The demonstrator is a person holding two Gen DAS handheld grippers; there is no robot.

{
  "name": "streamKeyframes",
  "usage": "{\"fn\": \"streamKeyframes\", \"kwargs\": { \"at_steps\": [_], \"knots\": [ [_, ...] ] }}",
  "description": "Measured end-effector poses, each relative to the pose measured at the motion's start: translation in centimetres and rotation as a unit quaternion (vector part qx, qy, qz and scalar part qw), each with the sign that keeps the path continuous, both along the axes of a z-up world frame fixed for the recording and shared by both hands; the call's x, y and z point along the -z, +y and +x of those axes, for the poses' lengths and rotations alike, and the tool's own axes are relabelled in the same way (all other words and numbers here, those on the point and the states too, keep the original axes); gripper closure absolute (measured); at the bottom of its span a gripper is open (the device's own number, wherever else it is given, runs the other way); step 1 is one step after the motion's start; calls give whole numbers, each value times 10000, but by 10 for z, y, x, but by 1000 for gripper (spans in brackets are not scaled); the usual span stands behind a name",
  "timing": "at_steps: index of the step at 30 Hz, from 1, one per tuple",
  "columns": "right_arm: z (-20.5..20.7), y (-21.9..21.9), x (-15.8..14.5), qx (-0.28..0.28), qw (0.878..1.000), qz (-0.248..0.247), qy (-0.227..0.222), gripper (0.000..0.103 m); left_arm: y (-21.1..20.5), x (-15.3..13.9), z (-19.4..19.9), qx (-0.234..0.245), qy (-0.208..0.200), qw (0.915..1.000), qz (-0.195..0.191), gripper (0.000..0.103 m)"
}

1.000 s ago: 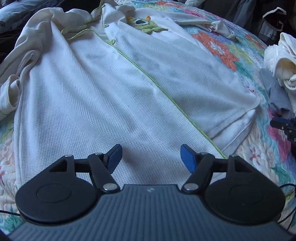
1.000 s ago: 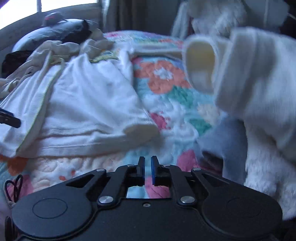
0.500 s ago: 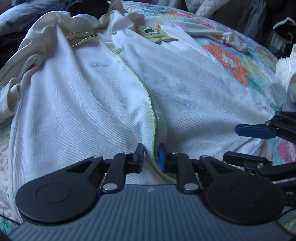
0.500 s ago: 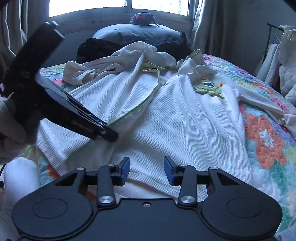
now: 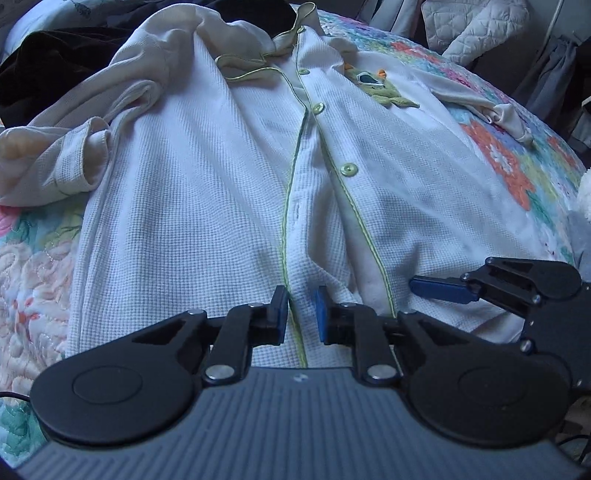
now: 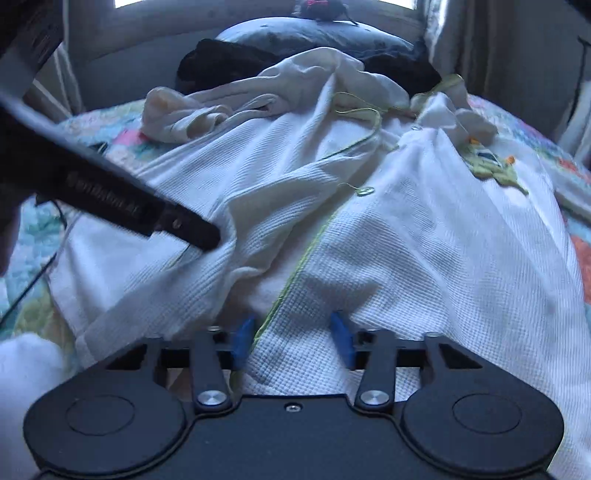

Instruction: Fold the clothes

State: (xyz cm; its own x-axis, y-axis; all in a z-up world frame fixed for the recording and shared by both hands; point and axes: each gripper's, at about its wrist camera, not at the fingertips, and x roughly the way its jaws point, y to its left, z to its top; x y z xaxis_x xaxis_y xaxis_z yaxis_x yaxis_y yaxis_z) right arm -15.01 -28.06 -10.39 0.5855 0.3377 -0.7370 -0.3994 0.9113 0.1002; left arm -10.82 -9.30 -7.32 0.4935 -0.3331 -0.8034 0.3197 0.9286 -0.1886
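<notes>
Both front edges now meet mid-shirt (image 5: pixel 207 206). Left tool (image 5: pixel 301 317) pinches its trim; right tool (image 6: pixel 293 341), at 3 o'clock, gapes over cloth. Tugging could bunch it

a bed with a pastel floral quilt (image 5: pixel 517 166) carries a white waffle-knit button-front shirt with green piping (image 5: pixel 184 221), a dark garment (image 5: pixel 44 66) and a blue-grey pillow (image 6: pixel 314 35).

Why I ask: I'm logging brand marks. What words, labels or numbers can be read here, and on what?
Raised lettering on the left gripper, along its side: one line, too blurred to read.
Small pale mark on the same gripper's base: too small to read.
White shirt and quilt: no text visible.
</notes>
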Motion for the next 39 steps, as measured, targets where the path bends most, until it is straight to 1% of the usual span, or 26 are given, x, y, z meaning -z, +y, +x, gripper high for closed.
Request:
{"fn": "streamKeyframes", "kwargs": {
  "at_steps": [2,4,5,7,8,9,11,13,16,20,21,22,23,24,25,26,27,28,29,30,31,32,33,34,38,39],
  "knots": [
    [8,-23,0,291,9967,679,329,98,0,1,1,-6,40,10000,-36,87],
    [9,-40,4,537,9927,998,416,98,1,2,1,-11,79,9999,-71,86],
    [8,-47,5,599,9883,1308,505,98,1,3,1,-14,99,9999,-89,86],
    [3,-61,10,601,9724,2141,702,97,0,0,-1,54,26,10000,-74,87],
    [-3,-64,10,423,9637,2536,716,97,-1,-3,-3,105,-59,9999,-10,87],
    [-9,-62,8,262,9625,2593,748,97,-3,-7,-6,142,-152,9998,20,87],
    [-21,-52,3,-25,9700,2279,847,97,-2,-15,-9,225,-164,9993,-266,87],
    [-28,-46,4,-169,9700,2219,983,97,-3,-21,-10,287,-170,9983,-486,87],
    [-26,-38,13,-146,9791,1761,1011,97,-7,-22,-10,386,-228,9978,-495,87],
    [-25,-18,13,-403,9809,1644,954,96,-7,-11,-6,236,-67,9988,-417,86],
    [-26,-12,11,-486,9821,1580,899,96,-4,-9,-4,153,-50,9991,-392,81],
    [-26,-11,11,-525,9811,1616,927,96,-1,-6,-2,69,-39,9993,-368,69],
    [-25,-11,12,-555,9793,1680,979,96,3,-4,0,-21,-35,9993,-375,62],
    [-23,-12,14,-568,9780,1716,1042,96,7,-2,4,-127,-29,9987,-499,43],
    [-21,-15,15,-591,9756,1814,1090,96,12,0,8,-237,-22,9976,-654,27],
    [-19,-18,16,-619,9726,1934,1132,94,16,3,11,-262,-59,9955,-911,26],
    [-18,-20,17,-634,9685,2097,1181,92,18,7,15,-241,-11,9929,-1167,27],
    [-20,-19,15,-746,9661,2158,1201,92,17,12,19,-196,147,9902,-1378,39],
    [-24,-16,11,-888,9643,2183,1211,92,16,16,23,-146,329,9868,-1579,54],
    [-27,-13,7,-1030,9622,2207,1221,92,14,18,23,-23,450,9814,-1866,86],
    [-33,-9,0,-1120,9675,1974,1113,92,9,17,21,124,478,9785,-2001,92],
    [-38,-8,-6,-1142,9743,1675,982,86,3,16,17,274,485,9764,-2087,92],
    [-40,-12,-12,-1054,9779,1553,924,75,-5,14,13,415,455,9787,-1956,92],
    [-41,-19,-17,-935,9805,1484,887,71,-13,13,10,541,424,9816,-1784,93],
    [-30,-53,-48,-363,9877,1337,726,69,-28,12,11,792,648,9814,-1626,90],
    [-23,-61,-59,-250,9882,1347,683,69,-27,5,13,819,652,9808,-1645,84]
  ]
}}
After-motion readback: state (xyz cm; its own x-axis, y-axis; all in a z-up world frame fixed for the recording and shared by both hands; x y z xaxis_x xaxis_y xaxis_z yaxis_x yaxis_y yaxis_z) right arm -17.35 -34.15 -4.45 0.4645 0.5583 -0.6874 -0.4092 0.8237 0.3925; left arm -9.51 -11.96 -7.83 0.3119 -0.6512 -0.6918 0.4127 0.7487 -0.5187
